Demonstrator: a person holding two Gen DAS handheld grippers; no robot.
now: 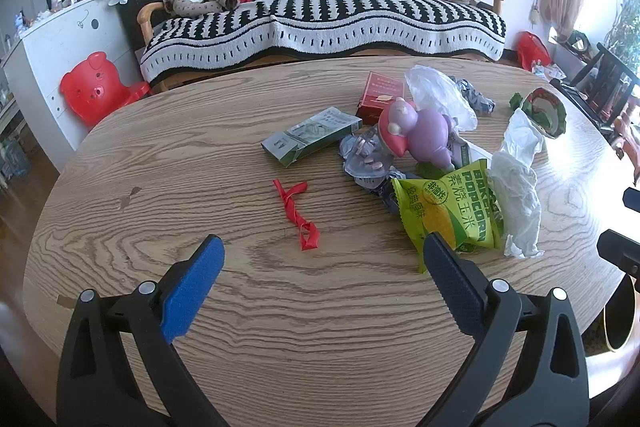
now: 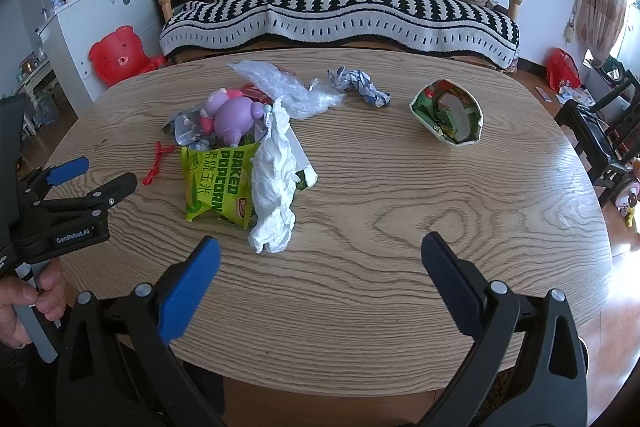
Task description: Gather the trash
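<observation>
Trash lies on an oval wooden table: a red ribbon, a green popcorn bag, white crumpled tissue, a green carton, a red box, clear plastic, a crushed paper cup and crumpled paper. A purple pig toy sits in the pile. My left gripper is open and empty, just short of the ribbon. My right gripper is open and empty, near the tissue. The left gripper also shows at the left of the right wrist view.
A black-and-white striped sofa stands behind the table. A red bear stool and a white cabinet are at the left. Dark chairs stand at the right.
</observation>
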